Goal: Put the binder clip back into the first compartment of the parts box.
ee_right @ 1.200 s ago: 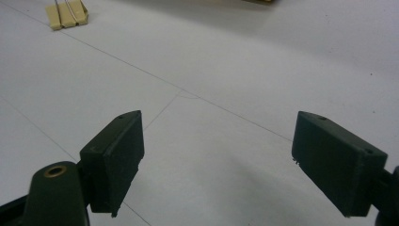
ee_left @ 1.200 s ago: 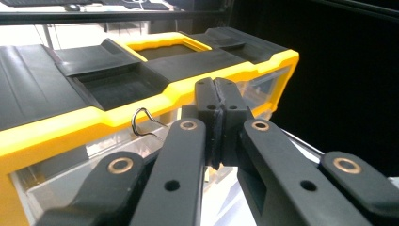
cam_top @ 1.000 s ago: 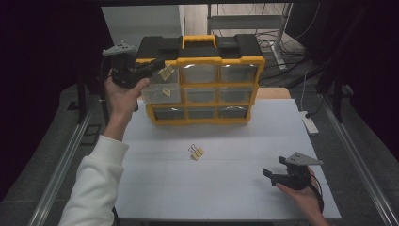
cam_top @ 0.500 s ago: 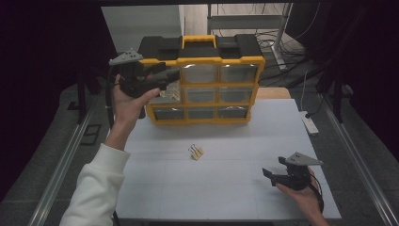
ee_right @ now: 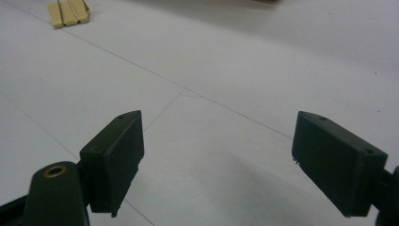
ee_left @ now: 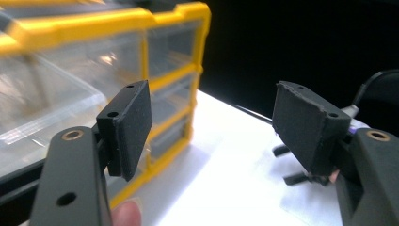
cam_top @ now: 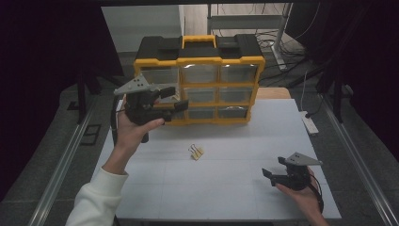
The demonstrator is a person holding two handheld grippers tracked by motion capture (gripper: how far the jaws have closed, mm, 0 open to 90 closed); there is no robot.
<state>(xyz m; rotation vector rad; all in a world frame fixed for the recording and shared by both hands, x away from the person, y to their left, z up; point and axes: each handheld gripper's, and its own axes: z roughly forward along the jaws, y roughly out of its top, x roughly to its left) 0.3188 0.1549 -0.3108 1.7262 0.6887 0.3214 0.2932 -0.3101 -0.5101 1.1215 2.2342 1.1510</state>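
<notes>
The left gripper (cam_top: pixel 181 98) has dropped from the organizer's top-left drawer to its lower left corner, jaws apart and empty, so whatever it did up there looks finished, though I can't see inside the drawers. The right gripper (cam_top: pixel 275 174), also spread and empty, rests low on the white table (cam_top: pixel 235 188). A small binder clip (cam_top: pixel 196 151) lies mid-table before the yellow drawer organizer (cam_top: pixel 200 84). Around them, dark curtains.
</notes>
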